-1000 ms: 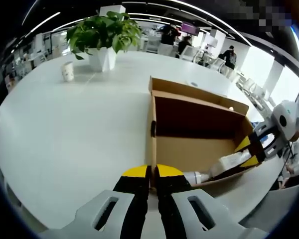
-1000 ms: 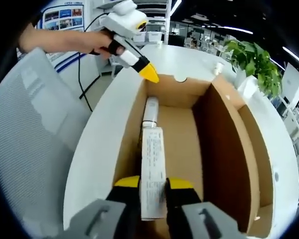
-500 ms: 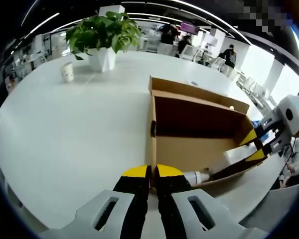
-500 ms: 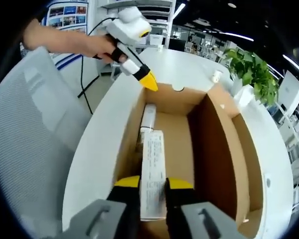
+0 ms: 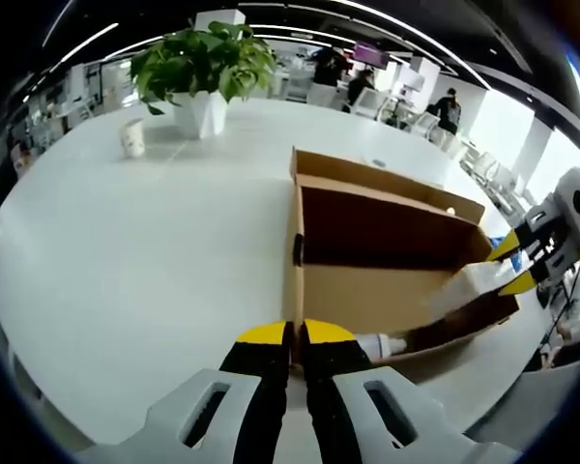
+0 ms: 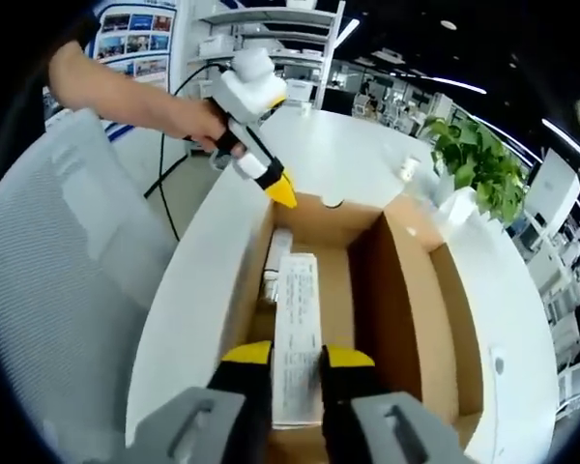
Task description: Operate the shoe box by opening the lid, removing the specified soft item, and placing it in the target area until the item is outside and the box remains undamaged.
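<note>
Cardboard shoe box [image 6: 406, 290] sits open on the white table [image 5: 126, 261], and the soft white tube [image 6: 296, 348] is partly lifted out of it, its tail end pinched between the closed jaws of the right gripper [image 6: 296, 356]. The tube's long axis runs straight ahead from those jaws, along the box's length toward the far end wall, with the cap end low inside; in the left gripper view the tube [image 5: 464, 288] slopes up from the box floor to the yellow tips at the right. The left gripper [image 5: 291, 333] is clamped shut on the rim of the box's end wall, steadying the carton, a person's hand behind it in the right gripper view. By my reading the right hand is the one that matters: drawing back along the tube's own line should clear the wall without scraping cardboard.
</note>
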### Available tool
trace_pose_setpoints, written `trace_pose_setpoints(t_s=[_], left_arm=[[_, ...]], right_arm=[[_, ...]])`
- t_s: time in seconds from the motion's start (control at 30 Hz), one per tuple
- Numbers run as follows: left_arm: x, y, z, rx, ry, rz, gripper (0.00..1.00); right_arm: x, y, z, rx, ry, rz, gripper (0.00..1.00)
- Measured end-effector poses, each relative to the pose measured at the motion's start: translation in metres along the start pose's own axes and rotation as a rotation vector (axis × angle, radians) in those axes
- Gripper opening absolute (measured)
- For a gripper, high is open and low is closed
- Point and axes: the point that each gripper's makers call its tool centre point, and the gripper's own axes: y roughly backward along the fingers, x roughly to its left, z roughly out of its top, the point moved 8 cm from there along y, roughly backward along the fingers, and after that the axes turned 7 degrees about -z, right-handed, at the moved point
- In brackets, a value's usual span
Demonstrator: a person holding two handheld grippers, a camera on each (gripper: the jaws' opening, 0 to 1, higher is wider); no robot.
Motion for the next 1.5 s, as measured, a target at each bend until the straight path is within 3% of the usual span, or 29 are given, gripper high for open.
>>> trace_pose_setpoints(t_s=[0.6, 1.5], left_arm=[[0.000, -0.002, 0.001, 0.020, -0.003, 0.009, 0.02], [-0.003, -0.002, 0.002, 0.046, 0.005, 0.028, 0.02]], right_arm=[[-0.011, 0.029, 0.013, -0.046, -0.006, -0.006, 0.14], [-0.039, 0.085, 0.008, -0.090, 0.030, -0.068, 0.14]])
